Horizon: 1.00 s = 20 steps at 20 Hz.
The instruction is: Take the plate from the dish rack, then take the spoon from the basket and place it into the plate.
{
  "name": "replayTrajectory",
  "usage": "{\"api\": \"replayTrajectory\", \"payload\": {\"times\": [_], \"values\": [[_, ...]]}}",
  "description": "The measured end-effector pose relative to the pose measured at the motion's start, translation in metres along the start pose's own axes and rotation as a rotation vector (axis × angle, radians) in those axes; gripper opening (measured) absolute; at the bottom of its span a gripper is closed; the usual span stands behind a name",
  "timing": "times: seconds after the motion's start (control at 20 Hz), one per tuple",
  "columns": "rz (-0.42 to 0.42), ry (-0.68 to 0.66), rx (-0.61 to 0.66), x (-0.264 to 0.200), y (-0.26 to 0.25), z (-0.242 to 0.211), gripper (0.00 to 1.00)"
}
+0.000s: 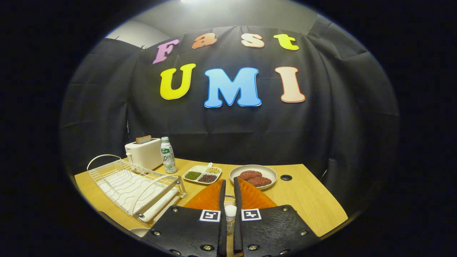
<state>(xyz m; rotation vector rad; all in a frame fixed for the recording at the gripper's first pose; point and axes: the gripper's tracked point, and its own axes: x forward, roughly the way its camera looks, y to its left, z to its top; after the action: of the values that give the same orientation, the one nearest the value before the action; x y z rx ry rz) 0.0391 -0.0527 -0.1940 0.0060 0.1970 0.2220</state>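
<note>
My gripper (pixel 229 180) hangs over the wooden table (pixel 307 200), its two orange ribbed fingers (pixel 209 200) standing close together with only a narrow slit between them and nothing held. A white wire dish rack (pixel 132 184) stands just left of the fingers; I can make out no plate standing in its slots. Beyond the fingertips rests a pale round plate (pixel 269 172) holding two reddish-brown patties. Low in the slit between the fingers shows a small white-topped clear object (pixel 230 212); what it is I cannot tell.
A white toaster (pixel 144 153) with a slice of bread in it and a small green-labelled bottle (pixel 167 155) stand behind the rack. A white divided tray (pixel 202 174) of beans lies left of the plate. A round cable hole (pixel 286 177) is to its right.
</note>
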Motion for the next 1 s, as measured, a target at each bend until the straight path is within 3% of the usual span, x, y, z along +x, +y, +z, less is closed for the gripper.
{"api": "replayTrajectory", "payload": {"times": [0.5,1.0], "values": [[-0.056,0.027,-0.041,-0.067,0.007,0.07,0.07],[-0.134,0.16,0.003,-0.111,0.021,0.044,0.07]]}}
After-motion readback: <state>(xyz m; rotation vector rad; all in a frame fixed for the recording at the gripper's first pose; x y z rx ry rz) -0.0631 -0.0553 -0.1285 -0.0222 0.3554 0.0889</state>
